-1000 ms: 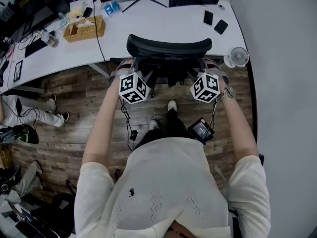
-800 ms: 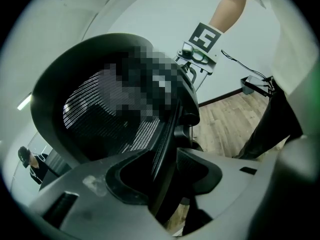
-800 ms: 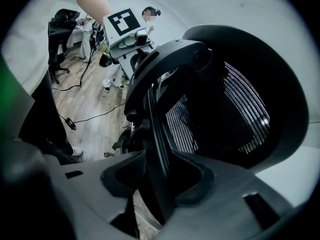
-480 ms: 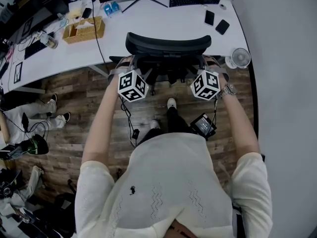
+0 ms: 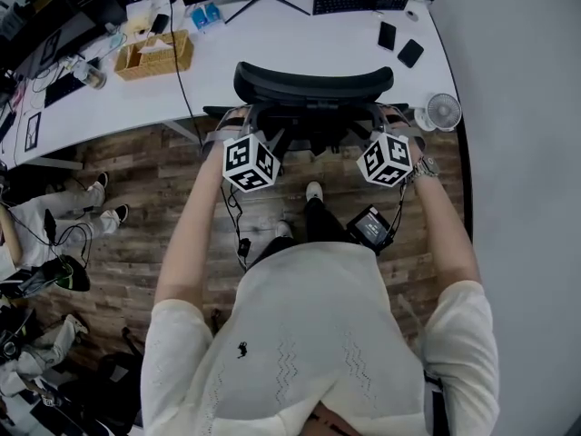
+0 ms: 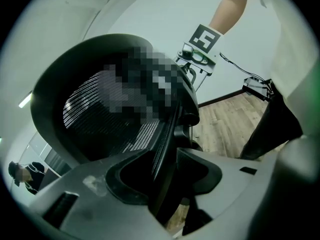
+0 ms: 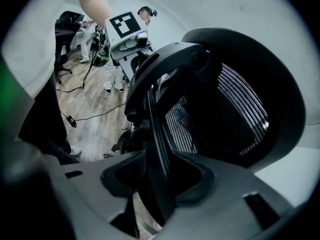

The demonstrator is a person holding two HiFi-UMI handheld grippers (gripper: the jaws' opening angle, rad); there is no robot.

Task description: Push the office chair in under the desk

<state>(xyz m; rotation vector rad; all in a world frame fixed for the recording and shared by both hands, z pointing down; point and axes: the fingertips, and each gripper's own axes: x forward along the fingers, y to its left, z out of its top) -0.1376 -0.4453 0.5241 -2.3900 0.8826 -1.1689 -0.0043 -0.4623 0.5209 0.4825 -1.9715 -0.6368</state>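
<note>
The black office chair (image 5: 313,84) stands against the white desk (image 5: 272,39), its curved mesh back towards me. My left gripper (image 6: 162,176) is shut on the left edge of the chair's back frame (image 6: 167,134), which runs between its two pads. On the frame's right edge (image 7: 152,129) my right gripper (image 7: 159,179) is shut the same way. In the head view only the marker cubes show, the left one (image 5: 250,162) and the right one (image 5: 386,159), each just behind the chair back. The seat is hidden under the back and the desk.
On the desk are a wicker basket (image 5: 156,53), a keyboard (image 5: 359,1) and two phones (image 5: 387,34). A small white fan (image 5: 445,112) sits by the desk's right end, close to the grey wall. Cables cross the wood floor (image 5: 136,234). A seated person's legs (image 5: 54,212) show at the left.
The chair back and both grippers have edged slightly to the right in the head view. Both grips on the frame are the same. The legs at the left have shifted.
</note>
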